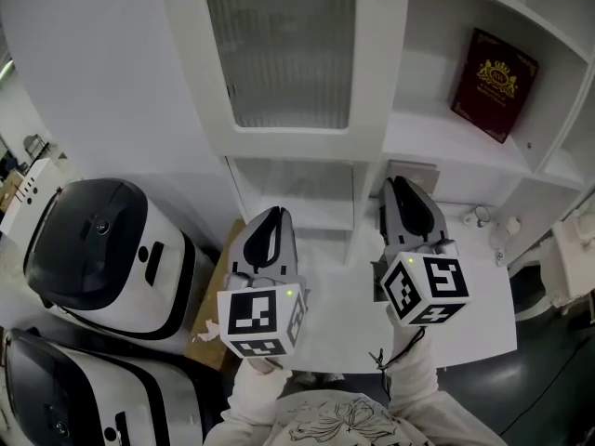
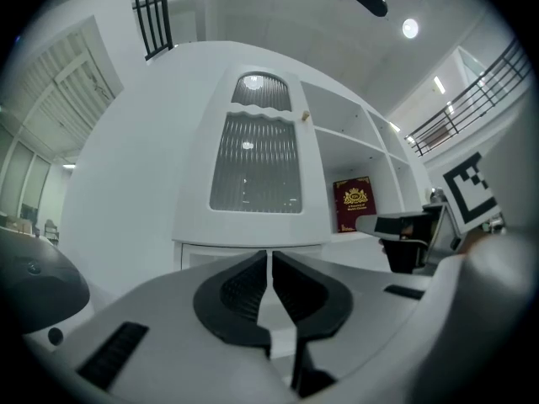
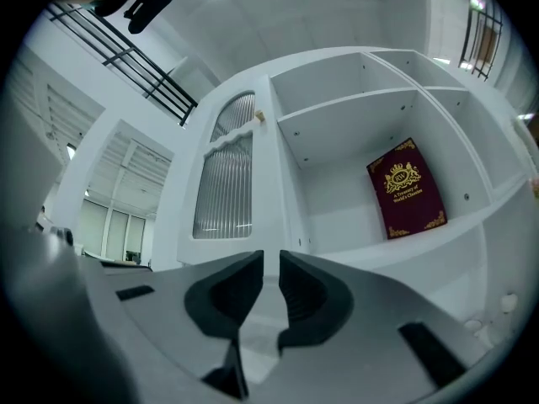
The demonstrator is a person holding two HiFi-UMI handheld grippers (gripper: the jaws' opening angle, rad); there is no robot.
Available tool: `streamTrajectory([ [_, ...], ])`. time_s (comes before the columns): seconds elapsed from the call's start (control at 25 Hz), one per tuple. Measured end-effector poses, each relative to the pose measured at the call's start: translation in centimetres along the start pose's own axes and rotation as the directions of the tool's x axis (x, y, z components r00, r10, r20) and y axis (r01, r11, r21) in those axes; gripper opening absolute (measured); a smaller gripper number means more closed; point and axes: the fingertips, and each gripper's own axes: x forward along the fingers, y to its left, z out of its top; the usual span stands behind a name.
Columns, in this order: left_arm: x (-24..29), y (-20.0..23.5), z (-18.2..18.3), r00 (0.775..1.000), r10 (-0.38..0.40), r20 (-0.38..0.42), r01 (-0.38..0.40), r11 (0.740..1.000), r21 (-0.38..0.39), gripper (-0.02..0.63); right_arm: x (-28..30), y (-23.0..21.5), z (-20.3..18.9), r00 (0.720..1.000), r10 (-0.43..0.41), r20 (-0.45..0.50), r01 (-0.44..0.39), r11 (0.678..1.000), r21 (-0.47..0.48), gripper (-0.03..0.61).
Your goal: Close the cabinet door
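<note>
The white cabinet door (image 1: pixel 279 54) has a ribbed glass panel and seems to lie flush with the cabinet front. It also shows in the left gripper view as the door (image 2: pixel 257 162), with a small knob (image 2: pixel 305 116) on its right edge, and in the right gripper view as the door (image 3: pixel 223 183). My left gripper (image 1: pixel 270 214) hangs below the door, shut and empty, its jaws (image 2: pixel 269 255) almost touching. My right gripper (image 1: pixel 398 182) is held beside it under the open shelves, shut on nothing, with only a slim slit between the jaws (image 3: pixel 270 255).
A dark red book (image 1: pixel 494 84) leans in the open shelf compartment to the right of the door. A white counter (image 1: pixel 465 295) lies under the grippers, with small items (image 1: pixel 479 216) at its back. Two black-and-white appliances (image 1: pixel 102 249) stand on the left, next to a cardboard piece (image 1: pixel 216 328).
</note>
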Motion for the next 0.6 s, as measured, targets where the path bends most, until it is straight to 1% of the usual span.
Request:
streamTrajectory([
  [0.12,-0.1,-0.1,0.1,1.000,-0.020,0.002,0.020,1.000,-0.004,0.021,-0.5,0.1,-0.3,1.000,-0.021,-0.009,0.021,1.000,-0.009,0.057],
  [0.28,-0.3,-0.1,-0.2,0.999,-0.044,-0.003,0.044,0.999,-0.013,0.021,-1.3,0.1,-1.0,0.997,-0.065,-0.046,0.062,0.997,-0.054,0.052],
  [0.6,-0.6,-0.3,-0.4,0.997,-0.075,-0.005,0.075,0.997,-0.029,0.021,-2.5,0.1,-1.4,0.993,-0.105,-0.054,0.103,0.994,-0.041,0.043],
])
